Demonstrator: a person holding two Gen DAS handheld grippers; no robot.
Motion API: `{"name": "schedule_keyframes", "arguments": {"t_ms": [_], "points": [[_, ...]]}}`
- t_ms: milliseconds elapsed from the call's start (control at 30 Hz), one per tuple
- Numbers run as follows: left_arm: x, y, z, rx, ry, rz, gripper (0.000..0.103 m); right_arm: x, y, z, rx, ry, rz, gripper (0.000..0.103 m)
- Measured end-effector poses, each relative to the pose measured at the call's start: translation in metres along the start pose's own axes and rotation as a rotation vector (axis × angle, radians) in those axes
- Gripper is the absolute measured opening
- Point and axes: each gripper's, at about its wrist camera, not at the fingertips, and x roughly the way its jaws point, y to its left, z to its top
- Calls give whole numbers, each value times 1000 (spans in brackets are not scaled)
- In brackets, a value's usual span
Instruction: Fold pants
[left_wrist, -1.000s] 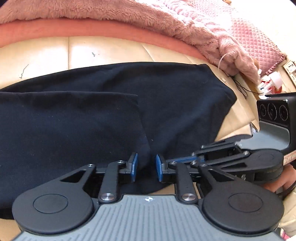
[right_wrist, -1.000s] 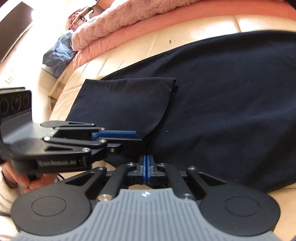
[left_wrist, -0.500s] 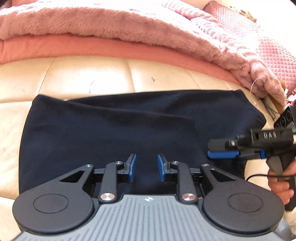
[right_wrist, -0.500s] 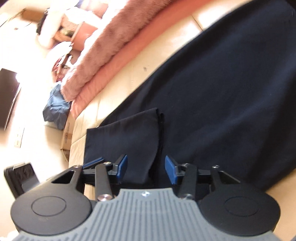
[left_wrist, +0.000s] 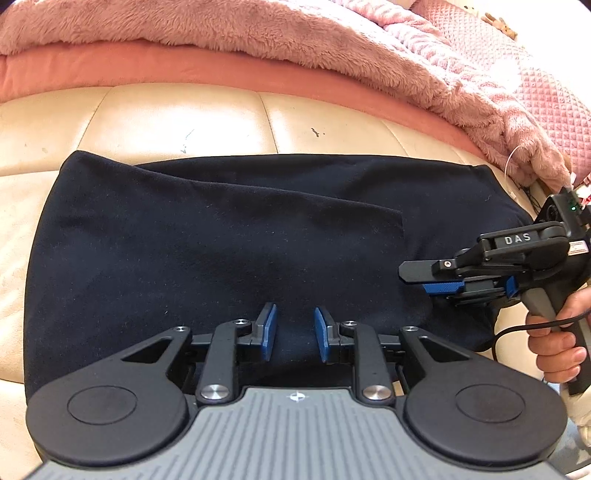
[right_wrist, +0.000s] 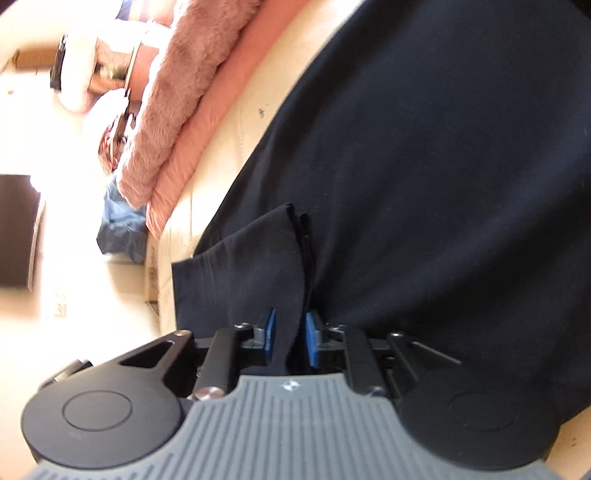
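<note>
Pants (left_wrist: 229, 243) lie folded over on the cream sofa cushions (left_wrist: 177, 118), dark navy, with 1 upper layer ending in a straight edge partway across. Their near edge is hidden under the left hand-held gripper (left_wrist: 294, 332), and the right-hand end is partly covered by the right hand-held gripper (left_wrist: 439, 282). From the right wrist view the picture is tilted and a little blurred, and the pants run out of frame at the top and right, so the full shape cannot be made out there.

The left hand-held gripper hovers low over the near part of the fabric, its 2 blue pads set a moderate gap apart with nothing between them. The right hand-held gripper (right_wrist: 289, 341) has its pads a narrow gap apart with a raised fold of the pants standing between them; whether the pads press the cloth I cannot tell. A hand (left_wrist: 557, 354) grips its handle.

A fluffy pink blanket (left_wrist: 295, 40) lies along the back of the sofa.
</note>
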Motion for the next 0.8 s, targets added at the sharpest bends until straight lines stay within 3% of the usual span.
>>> {"name": "schedule_keyframes", "arguments": {"t_ms": [100, 300, 600, 800], "points": [[-1, 1, 0, -6, -5, 1, 27, 2, 0, -3, -12, -4, 2, 1], [-14, 3, -2, -27, -61, 19, 27, -13, 14, -11, -92, -27, -39, 0], [-85, 20, 9, -68, -278, 105, 27, -48, 125, -7, -386, -28, -141, 0], [-109, 33, 14, -95, -341, 149, 27, -95, 199, 15, -560, -11, -168, 0]]}}
